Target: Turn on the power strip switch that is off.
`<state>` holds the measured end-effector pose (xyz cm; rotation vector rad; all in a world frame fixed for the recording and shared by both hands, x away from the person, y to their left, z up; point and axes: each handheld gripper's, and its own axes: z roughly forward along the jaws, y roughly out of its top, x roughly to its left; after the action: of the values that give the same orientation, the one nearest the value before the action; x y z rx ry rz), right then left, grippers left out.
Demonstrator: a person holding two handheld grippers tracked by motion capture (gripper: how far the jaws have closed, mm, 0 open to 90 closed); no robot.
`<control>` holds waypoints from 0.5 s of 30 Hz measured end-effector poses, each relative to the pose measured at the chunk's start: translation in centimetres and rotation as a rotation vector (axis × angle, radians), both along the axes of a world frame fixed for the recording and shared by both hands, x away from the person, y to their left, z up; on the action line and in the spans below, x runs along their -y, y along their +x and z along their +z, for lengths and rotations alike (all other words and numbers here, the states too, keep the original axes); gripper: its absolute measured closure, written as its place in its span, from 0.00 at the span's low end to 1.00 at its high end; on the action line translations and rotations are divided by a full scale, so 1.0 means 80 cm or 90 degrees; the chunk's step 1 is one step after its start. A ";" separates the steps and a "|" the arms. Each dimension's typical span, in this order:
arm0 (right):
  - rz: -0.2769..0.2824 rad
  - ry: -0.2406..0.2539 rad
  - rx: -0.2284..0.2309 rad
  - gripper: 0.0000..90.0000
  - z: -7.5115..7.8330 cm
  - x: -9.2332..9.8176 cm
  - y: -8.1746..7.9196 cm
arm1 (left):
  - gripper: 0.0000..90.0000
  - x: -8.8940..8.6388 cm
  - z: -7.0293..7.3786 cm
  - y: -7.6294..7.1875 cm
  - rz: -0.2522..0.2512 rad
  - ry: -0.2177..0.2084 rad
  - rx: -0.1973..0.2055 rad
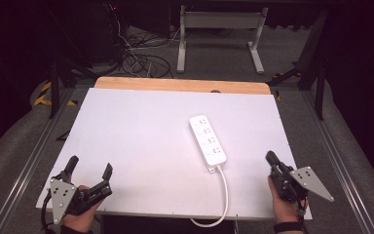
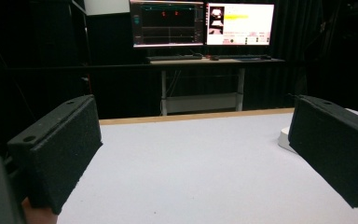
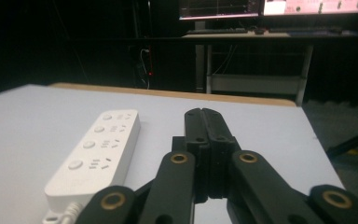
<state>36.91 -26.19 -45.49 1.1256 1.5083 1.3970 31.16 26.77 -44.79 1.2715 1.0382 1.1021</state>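
1. I see the white four-socket plastic power strip (image 1: 207, 139) lying flat on the white table top (image 1: 141, 141), right of centre, its cord running off the near edge.
2. Left gripper (image 1: 90, 169): jaws wide apart, empty, near-left corner.
3. Right gripper (image 1: 271, 157): jaws pressed together, empty, just beside the strip.

Left gripper (image 1: 90, 168) agape, right gripper (image 1: 271, 158) closed.
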 end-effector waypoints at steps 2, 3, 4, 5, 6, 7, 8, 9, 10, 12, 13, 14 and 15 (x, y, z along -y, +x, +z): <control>-0.003 0.032 -0.021 1.00 0.005 0.007 0.001 | 0.03 -0.001 0.000 -0.001 -0.002 -0.002 0.001; 0.001 0.032 -0.023 1.00 0.007 0.010 0.002 | 0.03 -0.001 0.000 -0.001 -0.003 -0.002 0.001; 0.008 0.029 -0.031 1.00 0.010 0.012 0.003 | 0.03 -0.001 0.000 -0.001 -0.003 -0.002 0.001; 0.009 0.027 -0.031 1.00 0.013 0.013 0.003 | 0.04 0.000 0.000 -0.001 -0.003 -0.001 0.001; 0.012 0.028 -0.027 1.00 0.017 0.014 0.004 | 0.04 0.000 0.000 -0.001 -0.002 0.000 0.000; 0.015 0.027 -0.027 1.00 0.022 0.014 0.005 | 0.04 0.000 0.000 -0.001 -0.003 -0.001 -0.002; 0.013 0.022 -0.028 1.00 0.028 0.012 0.007 | 0.04 0.000 0.000 -0.001 -0.002 0.002 0.000; 0.017 0.016 -0.029 1.00 0.035 0.009 0.008 | 0.04 0.001 0.000 -0.001 -0.001 0.000 0.001; 0.019 0.007 -0.024 1.00 0.042 0.004 0.009 | 0.04 0.001 0.000 -0.002 -0.001 0.004 -0.001; 0.032 -0.007 -0.021 1.00 0.056 -0.008 0.013 | 0.04 0.001 -0.001 -0.003 0.001 0.009 0.000; 0.040 -0.012 -0.019 1.00 0.062 -0.014 0.014 | 0.04 0.000 -0.001 -0.003 0.003 0.010 0.000; 0.049 -0.019 -0.017 1.00 0.067 -0.019 0.016 | 0.04 0.000 -0.001 -0.004 0.005 0.010 0.001; 0.056 -0.027 -0.025 1.00 0.072 -0.025 0.019 | 0.04 -0.001 -0.001 -0.004 0.004 0.010 0.000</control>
<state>38.41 -24.17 -39.77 1.0780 1.6245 1.4027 30.81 26.85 -44.87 1.2811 1.0358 1.1183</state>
